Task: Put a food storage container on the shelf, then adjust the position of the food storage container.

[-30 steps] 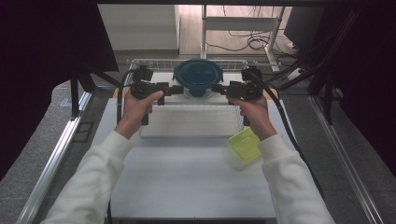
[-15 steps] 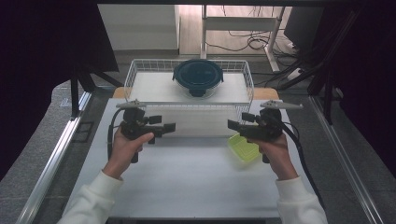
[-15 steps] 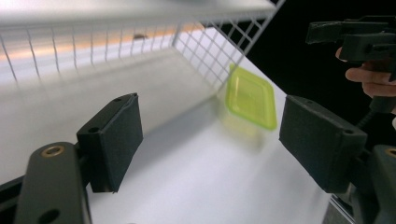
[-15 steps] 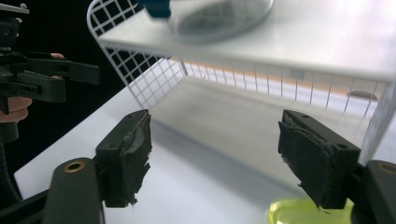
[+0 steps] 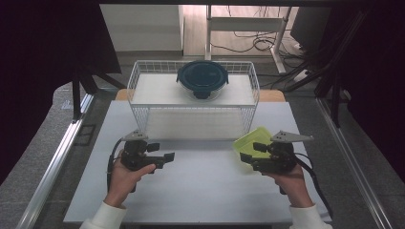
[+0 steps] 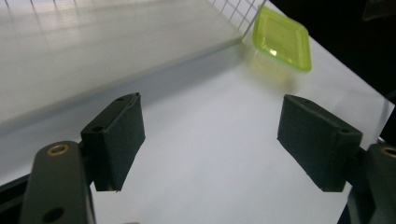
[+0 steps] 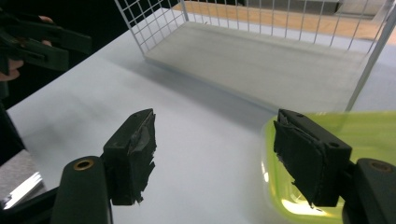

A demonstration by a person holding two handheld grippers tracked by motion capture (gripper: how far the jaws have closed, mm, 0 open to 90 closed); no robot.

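White tabletop [image 5: 200, 191] is seen from the high view, with a white wire basket [image 5: 143, 78] standing at its far side and a dark round lidded container [image 5: 202, 79] resting on the basket's raised shelf. A yellow-green lidded box [image 5: 252, 140] lies on the table just in front of the basket's near right corner. The left gripper [image 5: 168, 157] is held low over the table at the left, its jaws pointing toward the middle, and the right gripper [image 5: 244, 158] is held at the right, pointing back toward it, so that the two are well apart and face each other across bare table. In the left gripper view its black pads [image 6: 116, 140] are set wide apart with nothing but tabletop between them, and the yellow-green box [image 6: 281, 39] is seen farther off, beside the basket's corner. In the right gripper view the pads [image 7: 133, 154] are likewise spread wide and nothing is gripped; the yellow-green box [image 7: 369, 130] lies right behind and beside one jaw, while the gap between the jaws shows bare table. Both pairs of jaws have just been closing a little, with no thing caught between them. The left gripper [image 7: 44, 44] is also seen in the right gripper view, at the upper left edge
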